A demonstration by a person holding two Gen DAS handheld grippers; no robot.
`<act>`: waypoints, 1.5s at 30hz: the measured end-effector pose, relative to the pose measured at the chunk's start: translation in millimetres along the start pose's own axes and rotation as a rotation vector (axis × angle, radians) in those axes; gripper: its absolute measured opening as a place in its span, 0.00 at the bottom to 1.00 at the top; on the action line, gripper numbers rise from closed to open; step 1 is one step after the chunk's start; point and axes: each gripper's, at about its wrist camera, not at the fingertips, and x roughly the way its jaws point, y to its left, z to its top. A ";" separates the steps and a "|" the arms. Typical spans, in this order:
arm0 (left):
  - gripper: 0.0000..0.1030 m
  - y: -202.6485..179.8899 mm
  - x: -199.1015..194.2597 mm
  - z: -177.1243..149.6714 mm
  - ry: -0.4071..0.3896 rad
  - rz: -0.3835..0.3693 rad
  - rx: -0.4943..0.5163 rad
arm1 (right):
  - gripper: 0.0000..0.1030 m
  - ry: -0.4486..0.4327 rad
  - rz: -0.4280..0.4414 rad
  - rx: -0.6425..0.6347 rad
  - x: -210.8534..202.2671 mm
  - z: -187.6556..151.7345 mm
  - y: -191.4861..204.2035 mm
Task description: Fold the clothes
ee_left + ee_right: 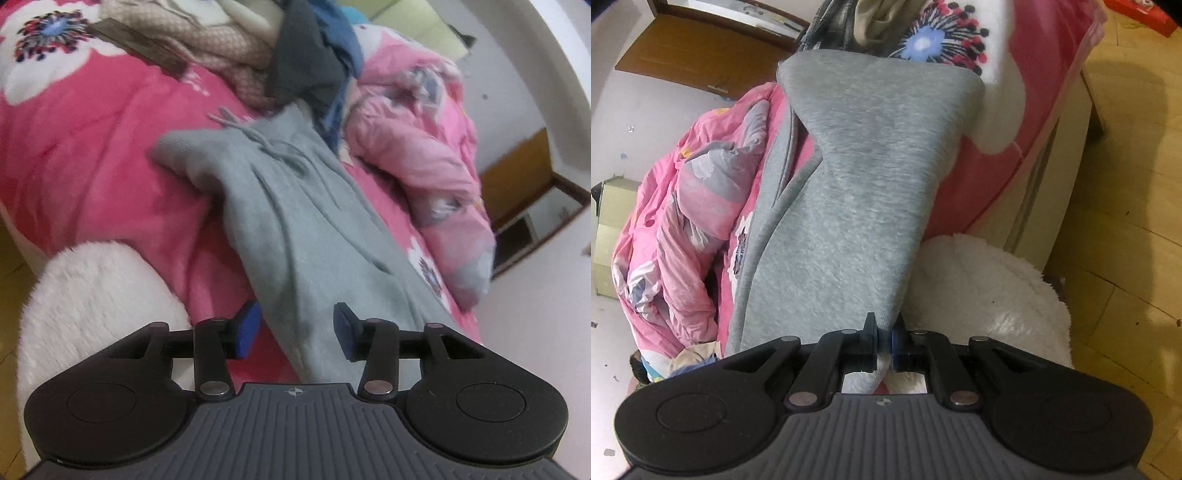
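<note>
The right gripper (884,345) has its jaws clamped on the grey trousers (857,206) stretched ahead over the bed (1027,122). The left gripper (295,330) jaws stand open astride the cloth — one-sided pull could drag it askew.

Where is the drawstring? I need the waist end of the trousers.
Left wrist view, upper middle: the drawstring lies on the grey trousers, just below the clothes pile.

the trousers (295,206) are plain light grey, with a grey cord. the blanket (92,155) is strong pink with big white flowers that have blue, red and black centres. the quilt (424,147) is pale pink with grey-blue patches. the gripper pads (248,328) are blue.
</note>
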 end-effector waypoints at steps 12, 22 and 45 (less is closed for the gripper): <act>0.03 -4.3 10.4 13.5 -0.101 0.090 -0.043 | 0.07 -0.057 0.044 -0.076 -19.5 -4.5 20.2; 0.26 -3.4 -4.9 5.6 -0.110 0.175 0.069 | 0.09 -0.016 -0.031 -0.020 -10.2 -4.8 0.6; 0.27 -127.1 56.4 -20.3 -0.056 0.020 0.558 | 0.21 -0.110 -0.064 0.019 -37.6 8.8 -21.9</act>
